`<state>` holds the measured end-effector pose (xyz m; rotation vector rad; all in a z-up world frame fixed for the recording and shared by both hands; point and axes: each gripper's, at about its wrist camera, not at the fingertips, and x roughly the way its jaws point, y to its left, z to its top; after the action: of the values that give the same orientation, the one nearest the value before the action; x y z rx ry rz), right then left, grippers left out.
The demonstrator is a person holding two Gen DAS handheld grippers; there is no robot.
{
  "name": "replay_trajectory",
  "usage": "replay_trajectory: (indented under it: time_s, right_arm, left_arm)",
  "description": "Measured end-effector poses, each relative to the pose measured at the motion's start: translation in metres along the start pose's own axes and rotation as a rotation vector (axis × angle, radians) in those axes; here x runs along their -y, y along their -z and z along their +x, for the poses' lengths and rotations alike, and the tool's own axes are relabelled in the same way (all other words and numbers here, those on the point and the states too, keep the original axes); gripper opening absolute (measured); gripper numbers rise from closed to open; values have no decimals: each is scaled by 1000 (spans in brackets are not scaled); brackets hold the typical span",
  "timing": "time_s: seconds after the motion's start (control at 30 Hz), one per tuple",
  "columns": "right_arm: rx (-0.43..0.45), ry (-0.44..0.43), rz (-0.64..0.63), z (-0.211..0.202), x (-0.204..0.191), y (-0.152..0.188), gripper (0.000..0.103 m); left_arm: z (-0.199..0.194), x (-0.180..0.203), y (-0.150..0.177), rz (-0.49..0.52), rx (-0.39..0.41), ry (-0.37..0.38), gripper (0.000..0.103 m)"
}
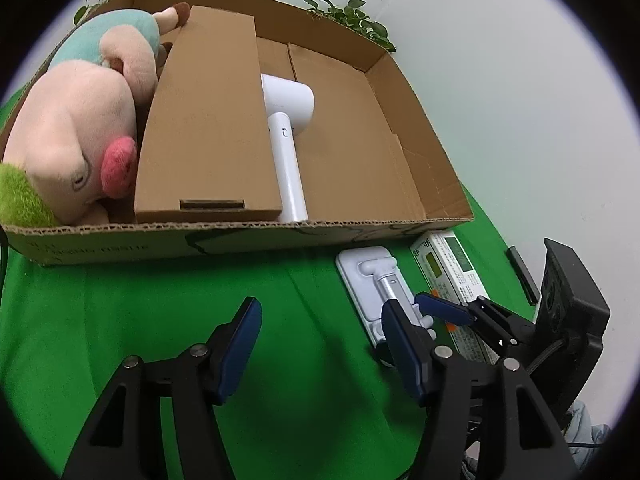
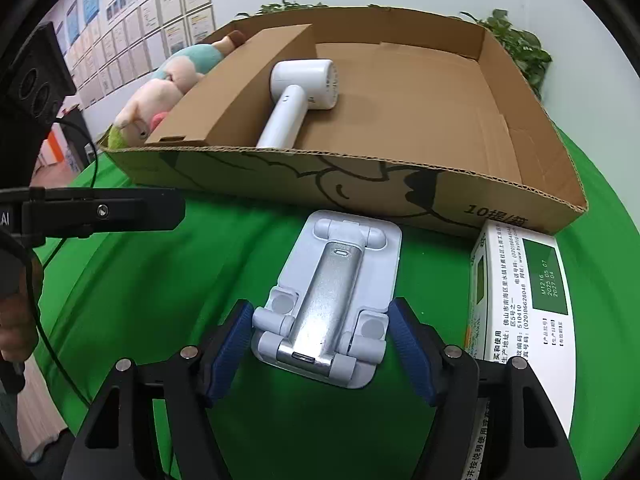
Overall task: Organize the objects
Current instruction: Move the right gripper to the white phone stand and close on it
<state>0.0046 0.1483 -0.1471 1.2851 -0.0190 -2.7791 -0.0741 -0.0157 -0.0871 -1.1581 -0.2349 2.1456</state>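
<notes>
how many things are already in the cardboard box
3. A plush pig lies at the left end, a flat brown carton beside it, and a white hair dryer right of the carton. Something smaller could be hidden behind the plush or carton.

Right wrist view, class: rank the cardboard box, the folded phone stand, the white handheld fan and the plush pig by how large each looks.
1. Cardboard box
2. Folded phone stand, though it lies nearest the camera
3. White handheld fan
4. Plush pig, partly hidden by a cardboard divider, so unsure against the fan
</notes>
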Motion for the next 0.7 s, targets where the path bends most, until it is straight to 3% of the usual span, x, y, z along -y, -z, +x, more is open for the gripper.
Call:
replay_trajectory:
  time_s: [0.13,0.3,0.4,0.53,0.7]
  right_arm:
    - [-15,-73,-24,-12,-11,12,67]
    - [-37,-203,-2,-33,-14,34,67]
    - [-31,-230,5,-38,-11,39,69]
    - [-22,-207,37,-39,-3,38,99]
    - [-33,-215,21,-40,-7,40,99]
  left_arm:
    - [-6,2,8,-7,-25,53,58]
    - [-15,13,22,-21,-75,209,58]
    - [-8,19,23,-18,-130,292,58]
    - [19,15,24,-89,-224,337,58]
    - [30,11,33,-148,-276,368,58]
